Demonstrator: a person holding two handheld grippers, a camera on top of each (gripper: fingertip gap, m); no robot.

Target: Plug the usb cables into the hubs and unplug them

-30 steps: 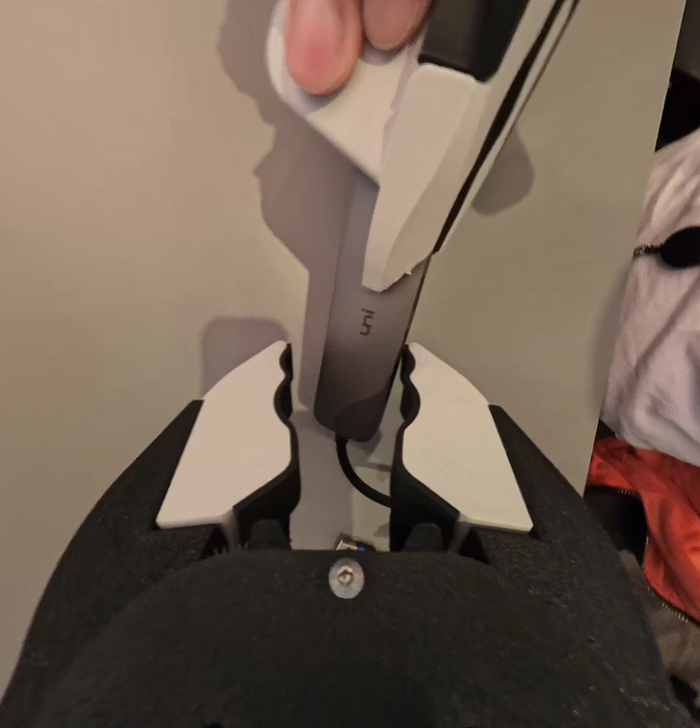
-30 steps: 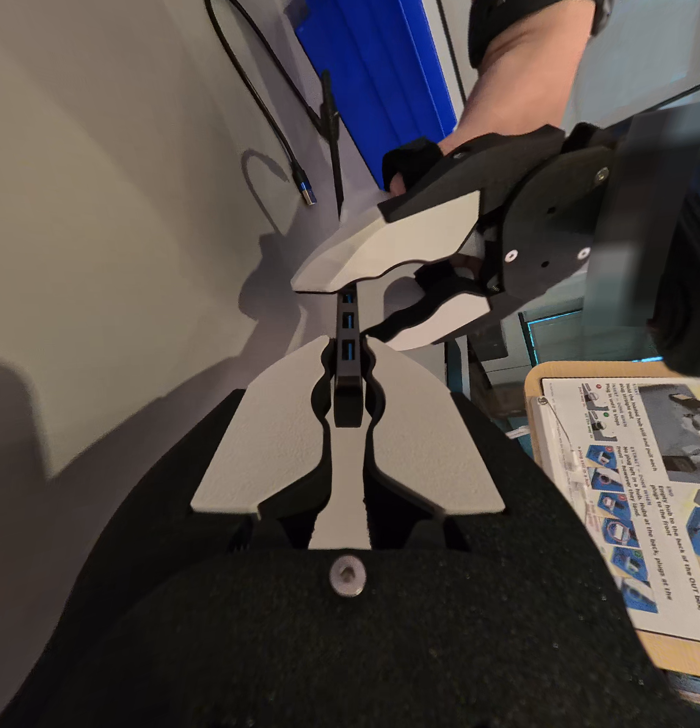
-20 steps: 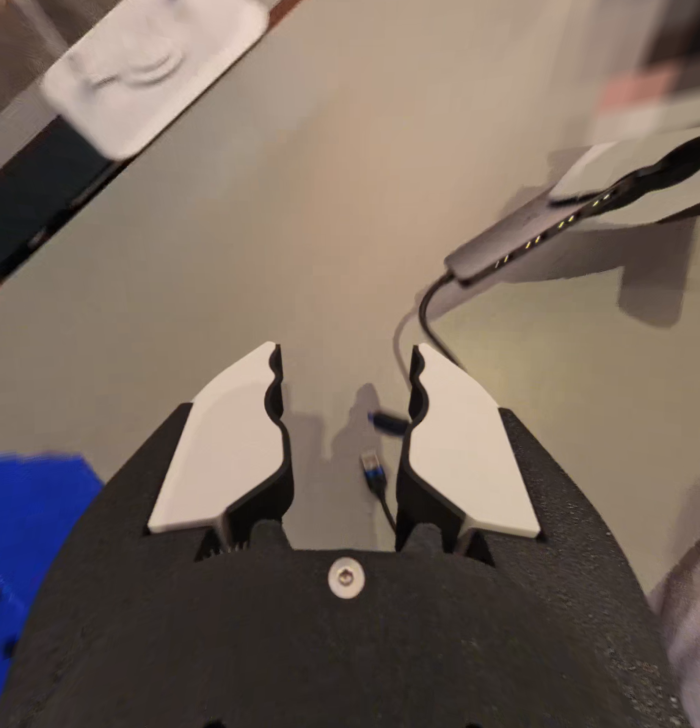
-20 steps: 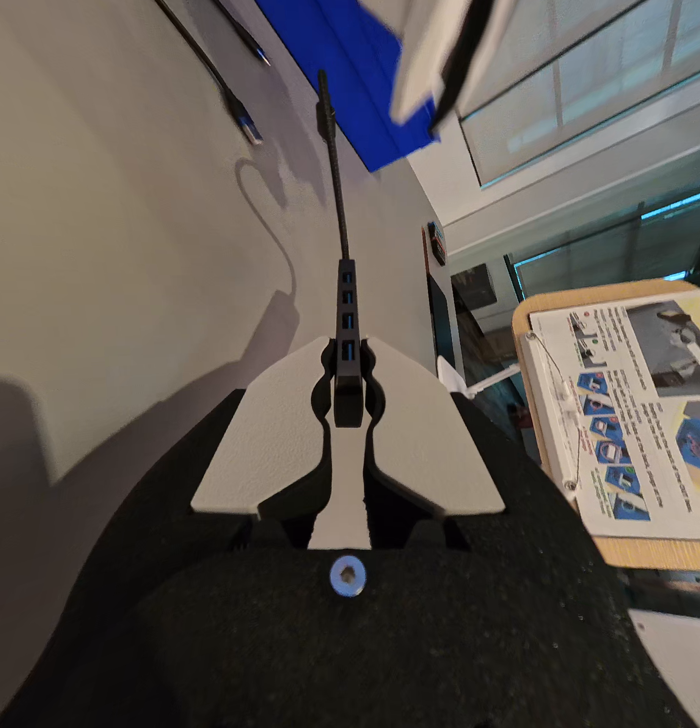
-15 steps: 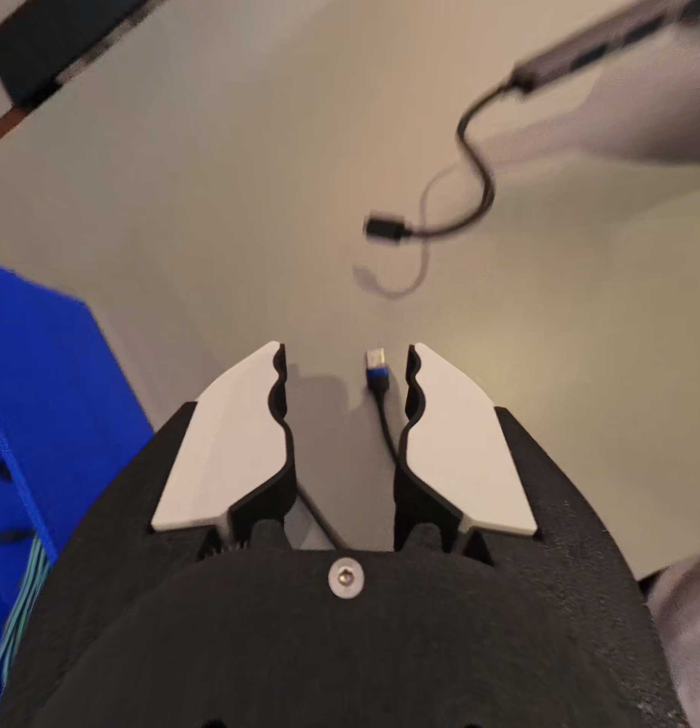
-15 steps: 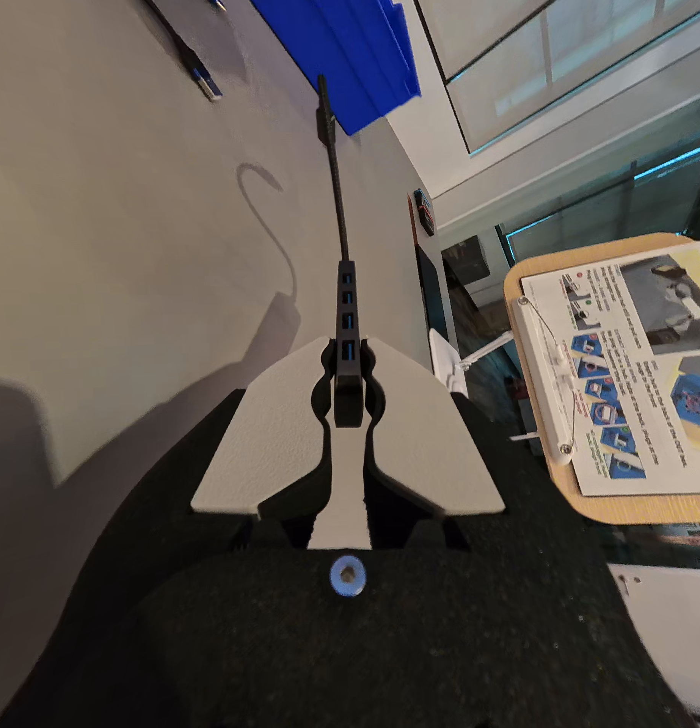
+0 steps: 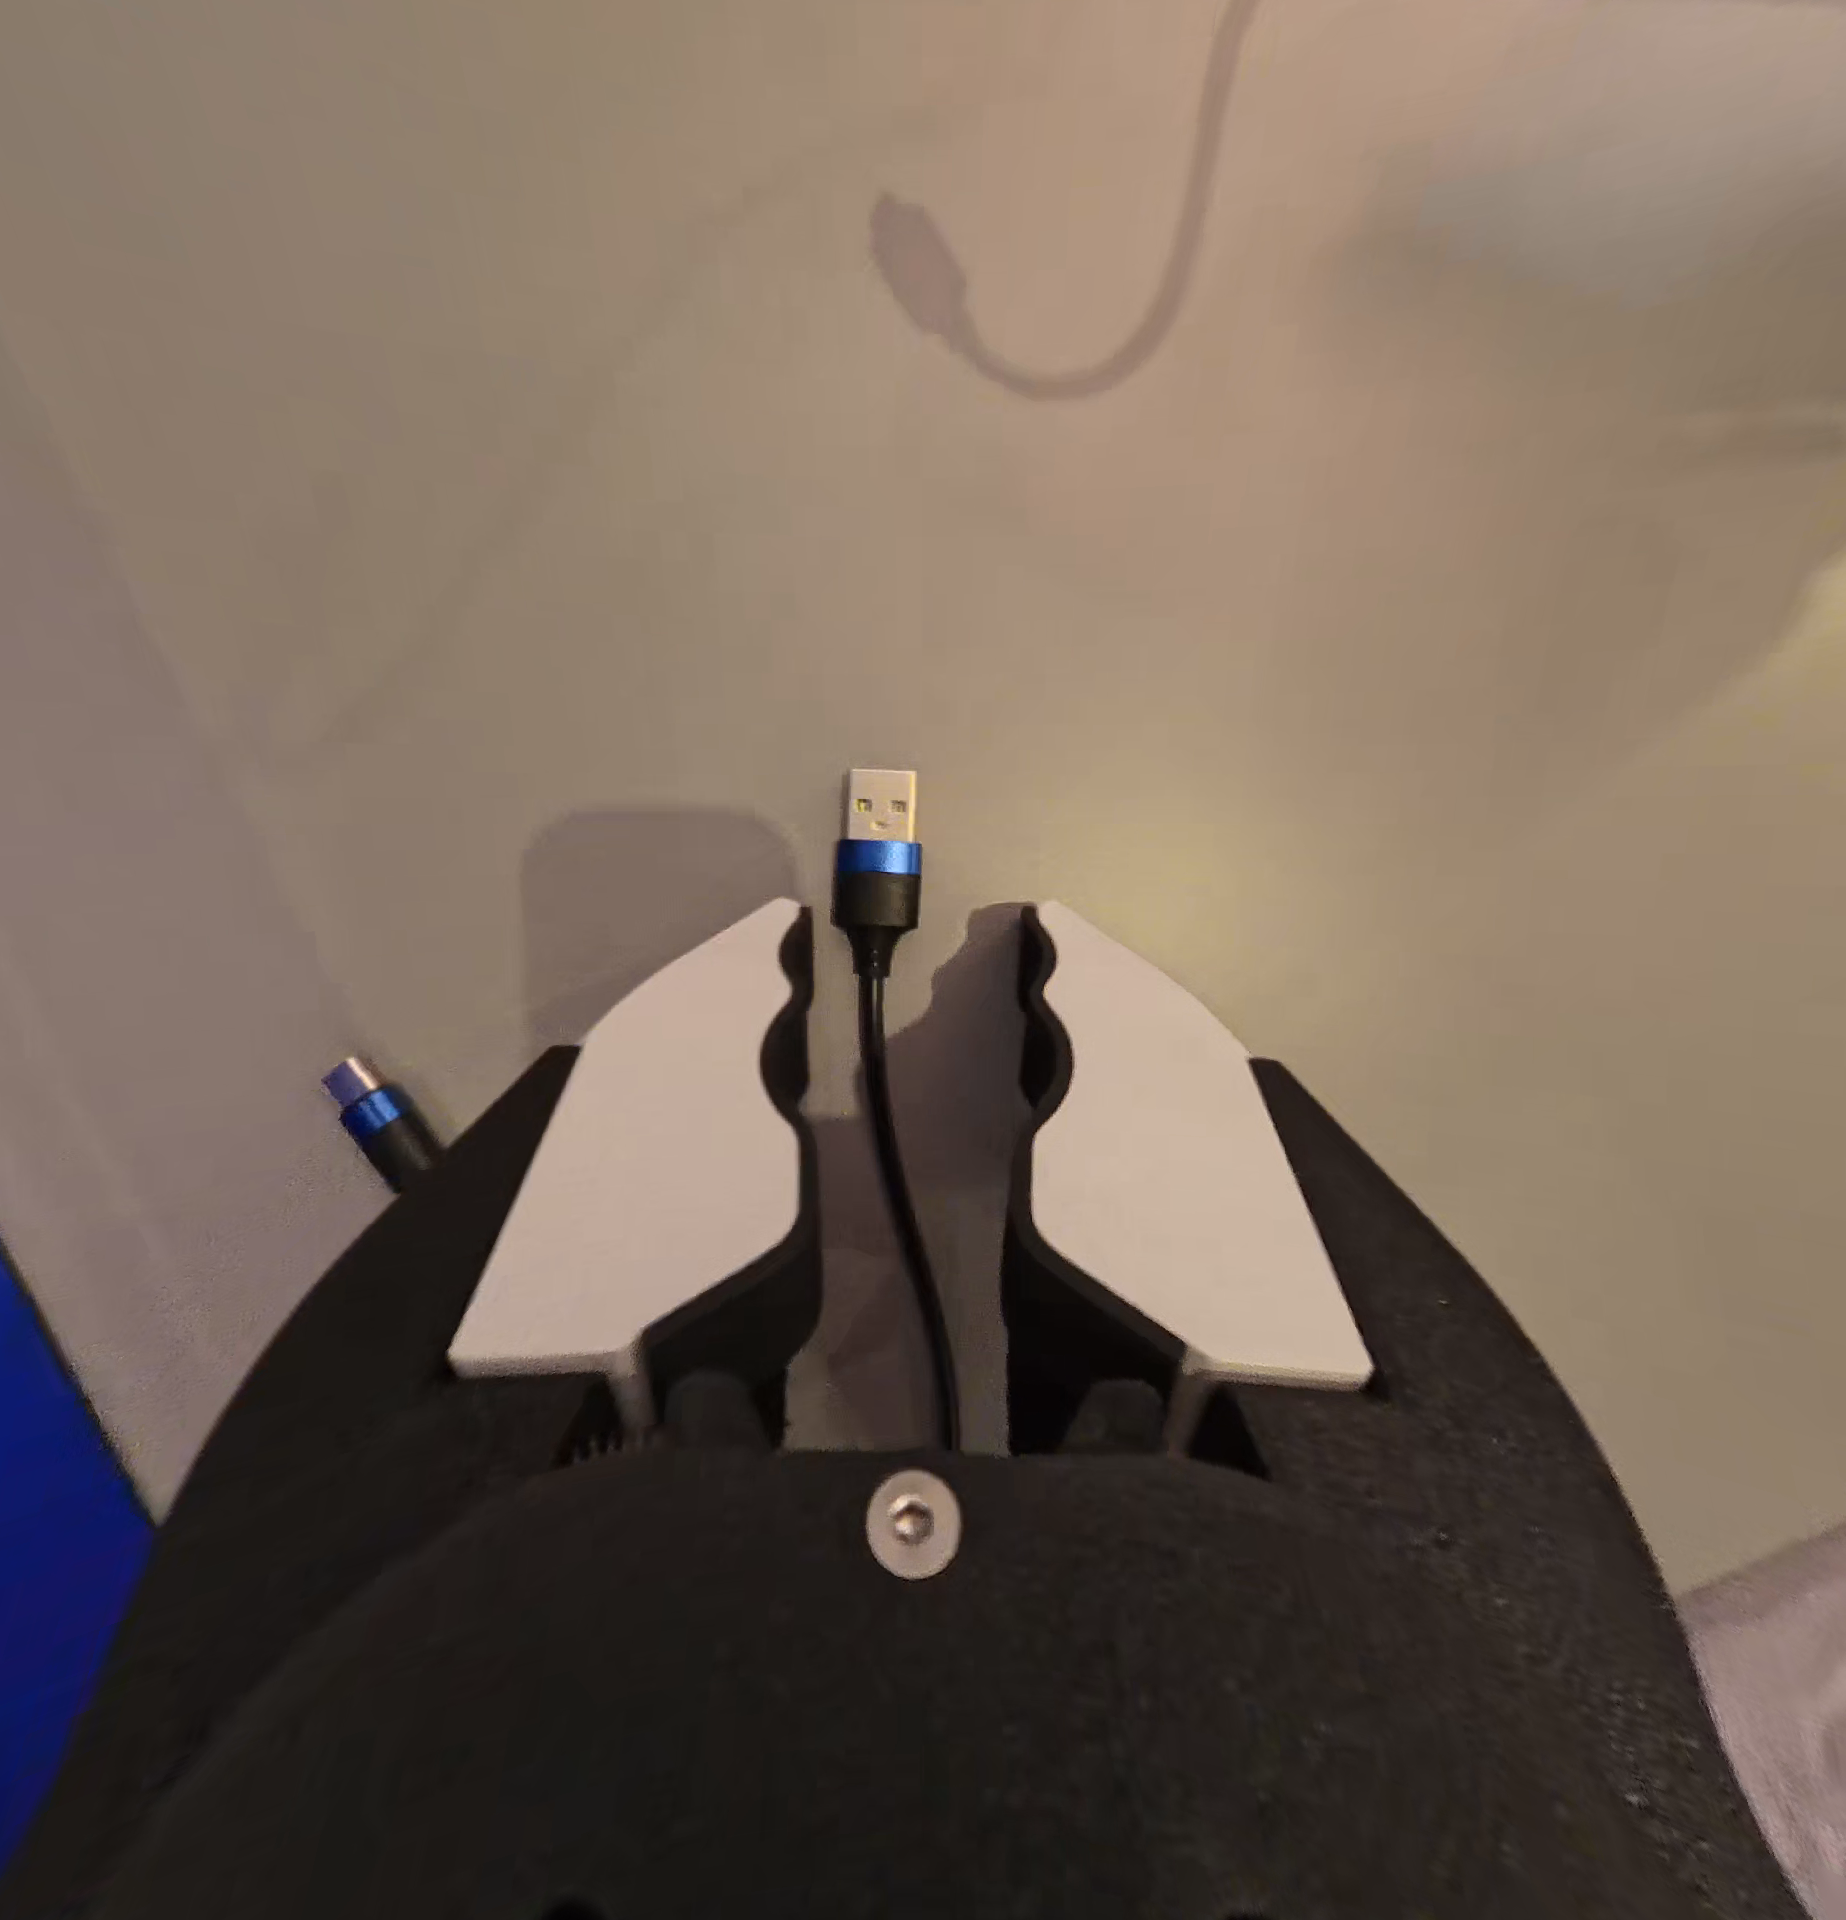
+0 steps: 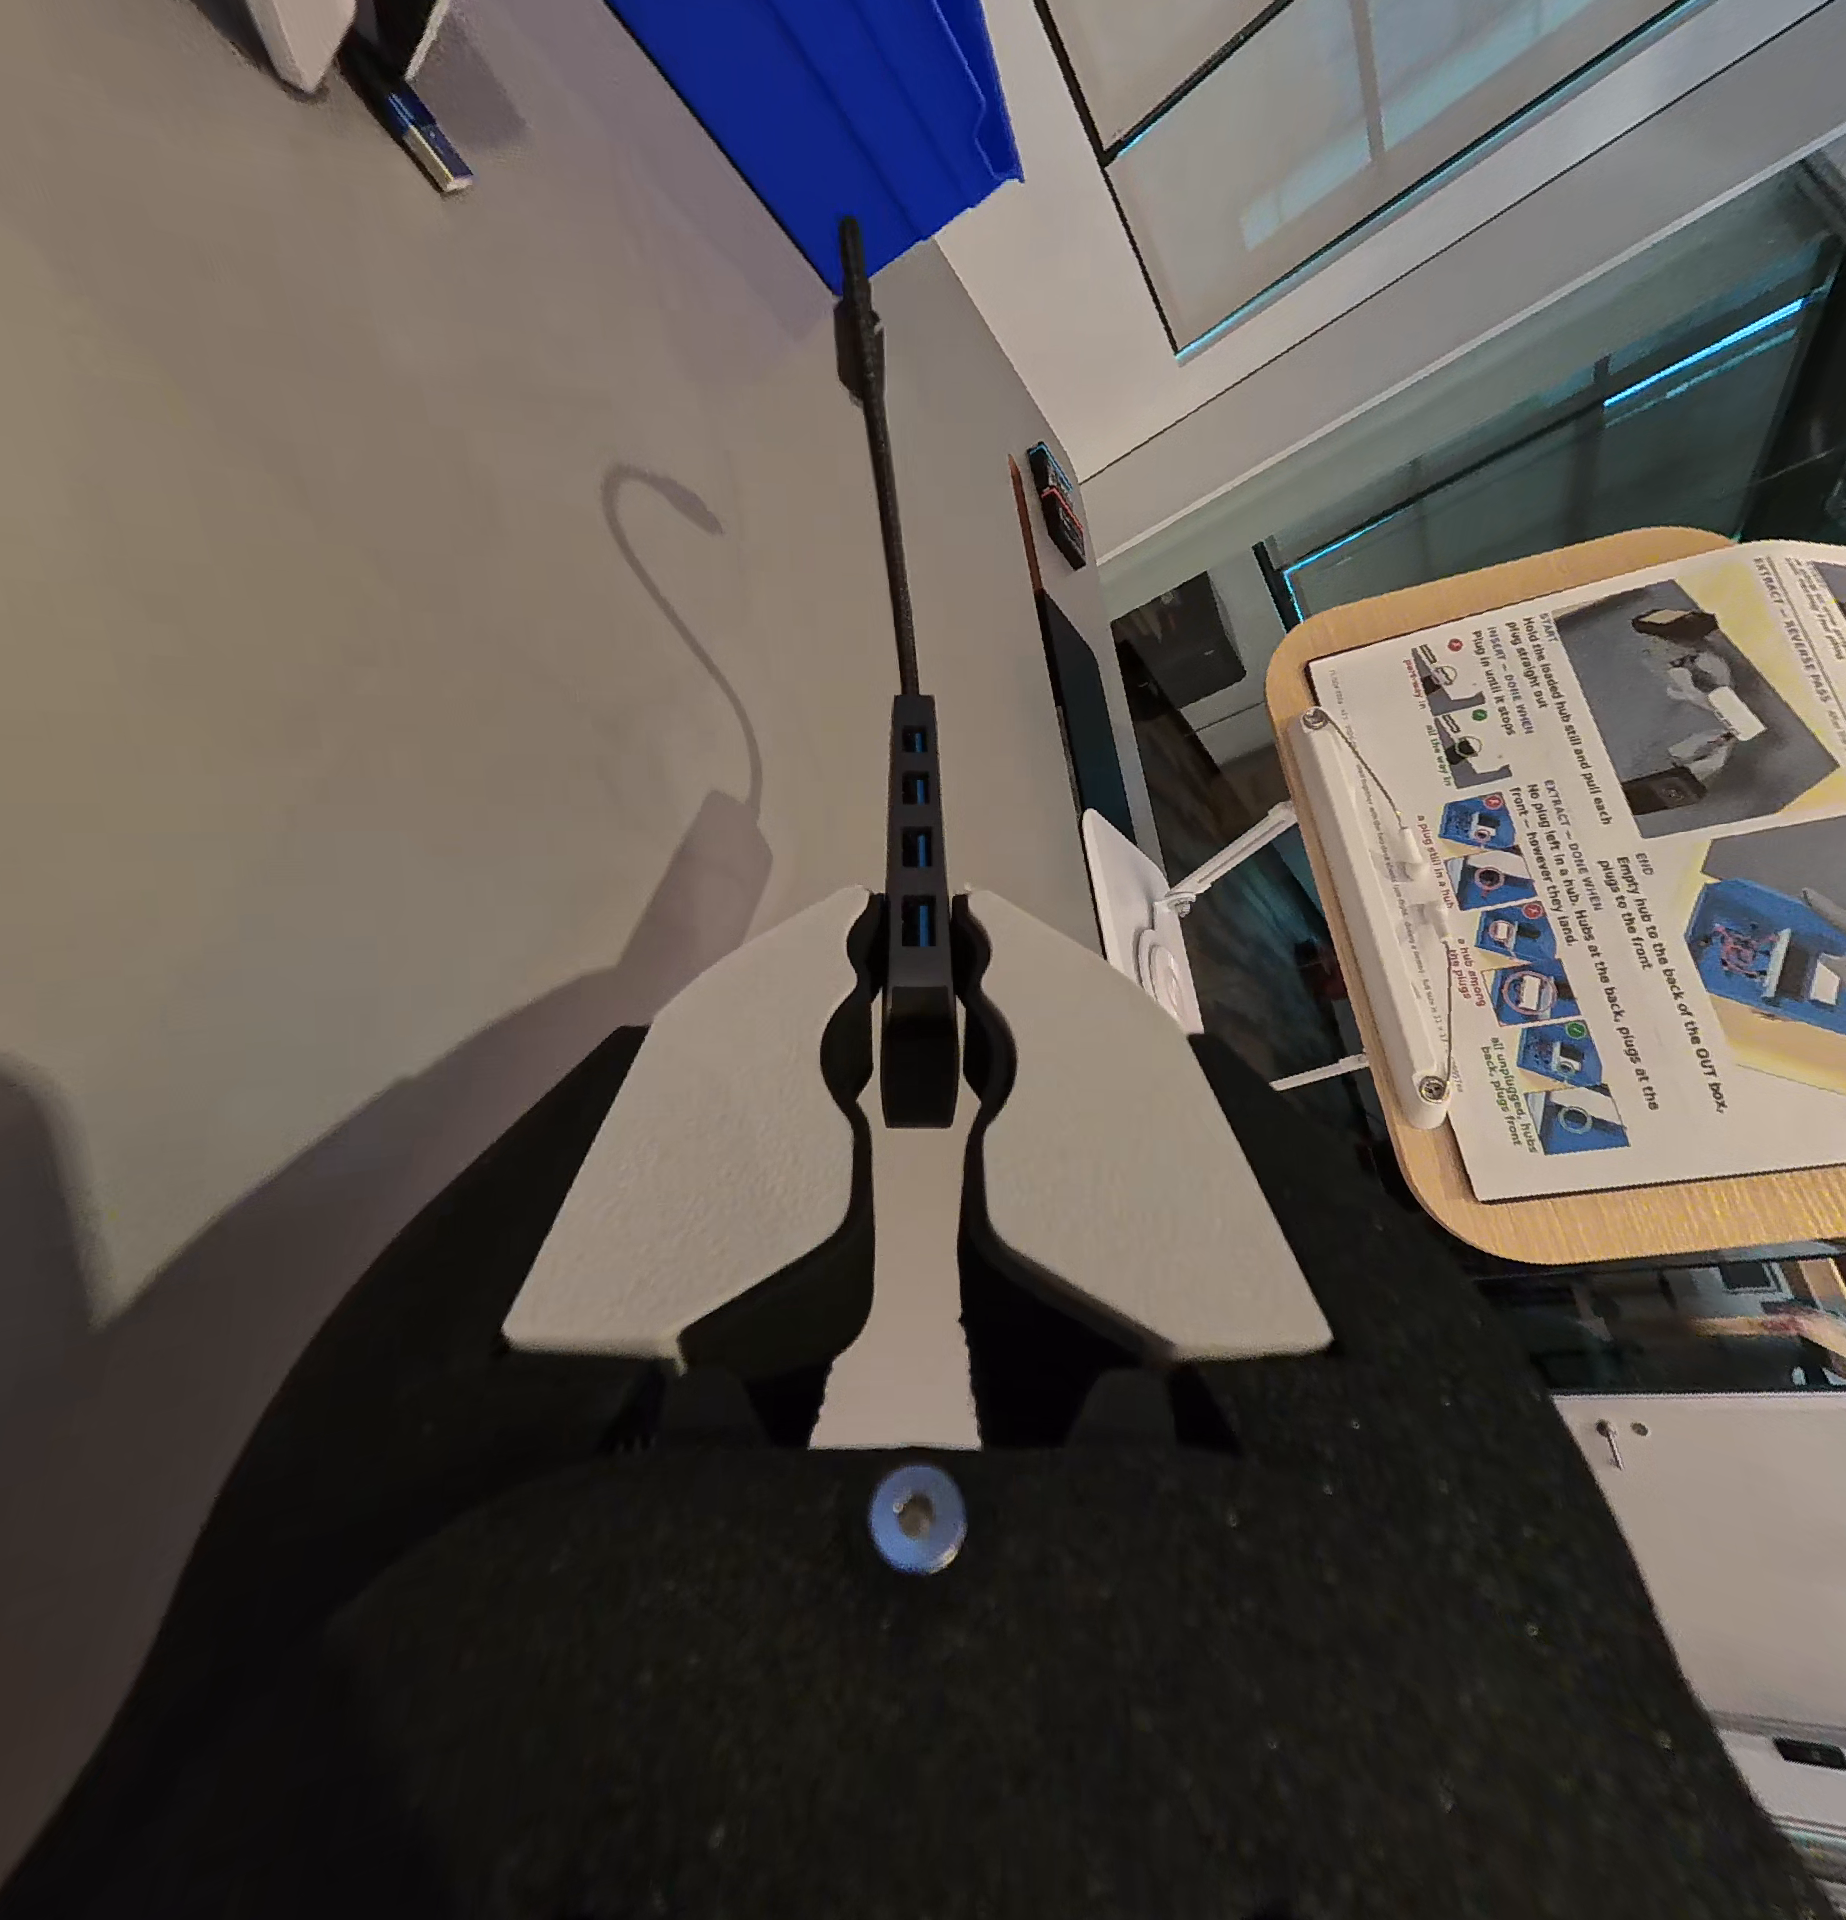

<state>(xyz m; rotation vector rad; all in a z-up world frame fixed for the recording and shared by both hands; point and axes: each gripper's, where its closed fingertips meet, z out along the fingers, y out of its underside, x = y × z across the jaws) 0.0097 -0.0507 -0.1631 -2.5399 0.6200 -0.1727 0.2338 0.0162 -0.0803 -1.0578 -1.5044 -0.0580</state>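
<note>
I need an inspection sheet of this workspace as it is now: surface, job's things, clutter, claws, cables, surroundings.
Surface: grey table, bare around the plugs.
Job's things: black hub, ports empty; USB plug lying flat.
Clutter: nothing seen.
Claws: left claw open, astride the plug's cable, not gripping; right claw shut on the hub.
Cables: hub lead hangs free in the air; second plug at left.
Surroundings: blue bin, instruction board, glass wall.

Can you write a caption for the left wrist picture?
Open left gripper over a blue-ringed USB plug on the grey table.
</note>
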